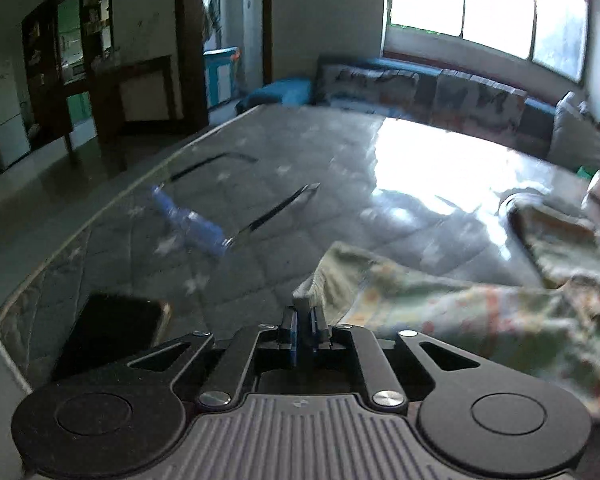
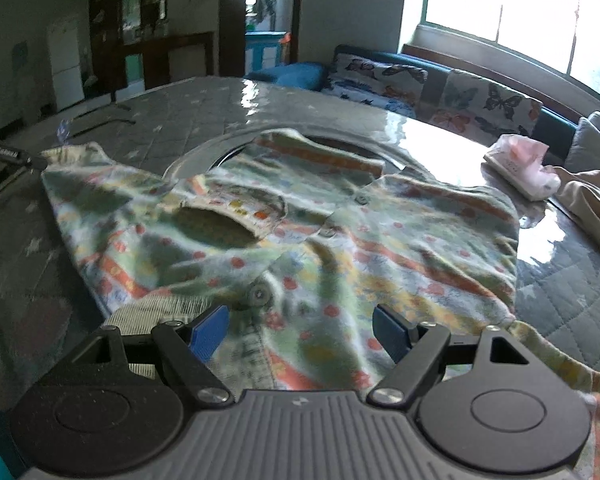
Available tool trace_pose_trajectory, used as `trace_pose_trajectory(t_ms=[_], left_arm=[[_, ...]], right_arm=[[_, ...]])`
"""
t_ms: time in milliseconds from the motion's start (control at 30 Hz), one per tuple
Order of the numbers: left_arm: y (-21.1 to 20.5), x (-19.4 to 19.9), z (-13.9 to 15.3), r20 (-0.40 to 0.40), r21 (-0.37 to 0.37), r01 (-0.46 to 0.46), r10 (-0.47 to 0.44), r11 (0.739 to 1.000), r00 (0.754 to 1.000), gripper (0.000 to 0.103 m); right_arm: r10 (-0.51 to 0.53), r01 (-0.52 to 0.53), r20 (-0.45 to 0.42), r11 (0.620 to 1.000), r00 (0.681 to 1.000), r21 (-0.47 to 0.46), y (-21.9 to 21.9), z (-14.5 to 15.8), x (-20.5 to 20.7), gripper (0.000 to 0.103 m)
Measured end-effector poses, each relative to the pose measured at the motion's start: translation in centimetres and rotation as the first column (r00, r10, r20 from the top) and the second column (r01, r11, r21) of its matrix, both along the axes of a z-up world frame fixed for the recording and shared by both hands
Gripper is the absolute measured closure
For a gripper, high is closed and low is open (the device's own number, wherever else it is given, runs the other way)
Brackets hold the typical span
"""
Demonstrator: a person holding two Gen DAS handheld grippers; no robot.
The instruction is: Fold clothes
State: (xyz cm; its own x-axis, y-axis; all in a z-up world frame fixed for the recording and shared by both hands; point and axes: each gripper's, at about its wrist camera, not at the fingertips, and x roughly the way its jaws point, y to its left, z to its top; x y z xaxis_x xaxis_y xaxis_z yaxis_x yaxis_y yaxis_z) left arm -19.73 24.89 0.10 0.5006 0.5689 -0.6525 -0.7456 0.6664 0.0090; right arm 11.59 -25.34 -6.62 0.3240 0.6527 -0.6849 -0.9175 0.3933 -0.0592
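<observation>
A small pale green shirt (image 2: pixel 300 232) with orange stripes, dots and buttons lies spread on the glossy quilted table (image 2: pixel 172 120). In the left wrist view the shirt (image 1: pixel 460 312) trails off to the right. My left gripper (image 1: pixel 305 312) is shut on the ribbed cuff of a sleeve (image 1: pixel 312 286), held just above the table. In the right wrist view that gripper (image 2: pixel 24 157) appears at the far left, on the sleeve end (image 2: pixel 56 156). My right gripper (image 2: pixel 300 330) is open, its blue pads either side of the shirt's lower front, touching nothing.
A black phone (image 1: pixel 112 332) lies near the table's left corner, with a blue pen-like object (image 1: pixel 192 224) beyond it. A folded pink garment (image 2: pixel 520 168) and beige cloth (image 2: pixel 596 200) sit at the right. A butterfly-print sofa (image 2: pixel 440 88) runs behind the table.
</observation>
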Motion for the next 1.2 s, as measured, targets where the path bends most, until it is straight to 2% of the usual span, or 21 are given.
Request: trace_pose_trajectory(t_ms=[133,167,233,333,433,567,667,867,1067,1167,1200], left_arm=[[-0.5,0.1,0.5,-0.011,0.061,-0.03,0.031,0.998,0.999,0.089],[-0.5,0.3,0.7,-0.016,0.086,-0.047,0.049,0.995,0.999,0.085],[-0.4,1.0,1.1,-0.012,0.104,-0.066,0.067,0.992,0.998,0.083],[-1.0,2.2,1.5,0.039,0.04,0.02,-0.022,0.999,0.999,0.083],[-2.1,4.3,1.1,0.064,-0.017,0.127,-0.125,0.992,0.99,0.082],[-2.5,7.3,0.0,0.036,-0.019,0.19,-0.189,0.982,0.981,0.081],[-1.8,8.6,-1.0,-0.002,-0.017,0.185,-0.185,0.983,0.983,0.081],[0.3,8.5,-2.3,-0.052,0.055,0.128,-0.125,0.99,0.991,0.08],[0.9,9.1,-2.6,-0.076,0.092,0.118,-0.111,0.989,0.991,0.081],[1.0,9.2,-2.5,-0.092,0.098,0.084,-0.075,0.992,0.993,0.077],[1.5,9.1,-2.3,-0.087,0.079,0.07,-0.063,0.994,0.994,0.077]], right_arm=[[0.007,-0.007,-0.018,1.0,1.0,-0.022,-0.2,-0.6,-0.1,0.022],[0.005,-0.005,-0.024,1.0,1.0,-0.021,-0.2,-0.7,0.0,0.022],[0.003,-0.003,-0.03,1.0,1.0,-0.021,-0.3,-0.7,0.1,0.021],[0.001,-0.001,-0.034,1.0,0.999,-0.019,-0.3,-0.7,0.1,0.021],[-0.003,0.003,-0.041,1.0,0.999,-0.017,-0.3,-0.8,0.2,0.019],[-0.004,0.004,-0.039,1.0,0.999,-0.02,-0.2,-0.8,0.2,0.019],[-0.006,0.005,-0.041,1.0,0.999,-0.02,-0.2,-0.8,0.3,0.018],[-0.01,0.009,-0.047,1.0,0.999,-0.019,-0.2,-0.9,0.4,0.017],[-0.004,0.004,-0.059,1.0,0.998,-0.012,-0.2,-1.0,0.3,0.016],[-0.002,0.001,-0.057,1.0,0.998,-0.011,-0.4,-0.8,0.3,0.016],[-0.001,0.0,-0.056,1.0,0.998,-0.01,-0.5,-0.8,0.3,0.016]])
